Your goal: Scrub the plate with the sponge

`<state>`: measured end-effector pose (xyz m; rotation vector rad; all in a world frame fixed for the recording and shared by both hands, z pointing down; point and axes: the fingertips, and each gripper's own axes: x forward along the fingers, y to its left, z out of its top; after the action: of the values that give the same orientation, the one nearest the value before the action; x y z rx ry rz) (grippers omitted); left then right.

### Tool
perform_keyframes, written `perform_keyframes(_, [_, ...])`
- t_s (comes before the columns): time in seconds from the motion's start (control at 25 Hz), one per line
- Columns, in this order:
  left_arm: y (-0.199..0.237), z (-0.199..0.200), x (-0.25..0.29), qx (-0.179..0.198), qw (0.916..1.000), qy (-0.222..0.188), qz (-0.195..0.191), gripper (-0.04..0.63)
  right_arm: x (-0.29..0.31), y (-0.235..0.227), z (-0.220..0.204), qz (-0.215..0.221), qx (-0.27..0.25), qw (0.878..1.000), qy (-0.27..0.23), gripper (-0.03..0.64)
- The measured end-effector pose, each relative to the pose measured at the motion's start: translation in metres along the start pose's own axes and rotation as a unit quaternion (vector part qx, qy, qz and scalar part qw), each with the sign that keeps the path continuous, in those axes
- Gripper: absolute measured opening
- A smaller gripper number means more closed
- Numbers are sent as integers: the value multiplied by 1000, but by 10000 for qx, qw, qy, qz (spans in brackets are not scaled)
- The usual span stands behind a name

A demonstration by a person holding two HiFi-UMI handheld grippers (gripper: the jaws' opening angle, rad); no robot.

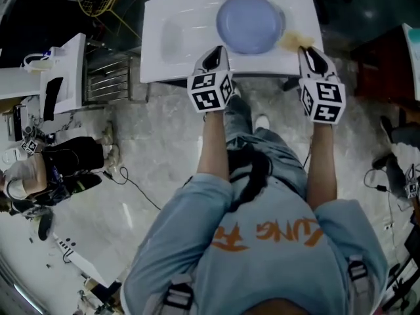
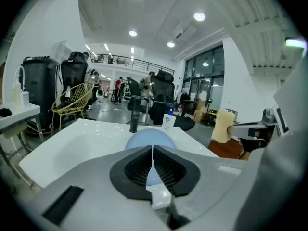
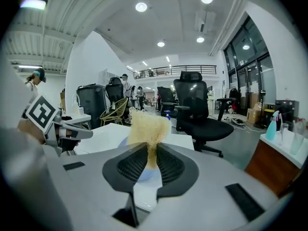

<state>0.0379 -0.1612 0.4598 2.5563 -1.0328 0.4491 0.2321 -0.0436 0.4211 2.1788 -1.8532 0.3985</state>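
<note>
A pale blue plate lies on the white sink top, right of the basin. My left gripper hovers at the front edge of the counter, at the plate's near-left rim, jaws shut with nothing between them; the plate shows just beyond its tips. My right gripper is shut on a yellow sponge, which sticks out at the plate's right rim. In the right gripper view the sponge stands up from between the pads, with the plate behind it.
A black faucet and a white soap bottle stand behind the plate. The basin lies to the left. A black office chair stands right of the sink. A rack and a side table sit to the left.
</note>
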Motion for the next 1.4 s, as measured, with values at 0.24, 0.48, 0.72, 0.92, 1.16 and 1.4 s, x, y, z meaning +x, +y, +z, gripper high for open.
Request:
perform_keyframes(0.24, [0, 1, 22, 257, 9993, 241, -141, 3, 12, -22, -5, -150, 182, 9995, 189, 58])
perform_keyframes(0.48, [41, 0, 28, 387, 9980, 509, 14, 3, 56, 14, -7, 231, 192, 9988, 395, 58])
perform_keyframes(0.72, [56, -9, 52, 386, 9952, 887, -159, 3, 95, 30, -9, 398, 243, 9970, 610, 58])
perform_keyframes(0.92, [63, -9, 80, 322, 9920, 1128, -464, 3, 127, 35, -12, 388, 318, 9955, 800, 58])
perform_keyframes(1.16, [82, -20, 112, 290, 9863, 1482, -664, 33, 157, 37, -23, 260, 400, 9928, 1096, 58])
perform_keyframes(1.4, [99, -38, 143, 76, 9769, 1956, -855, 85, 181, 35, -31, 132, 392, 9902, 1331, 58])
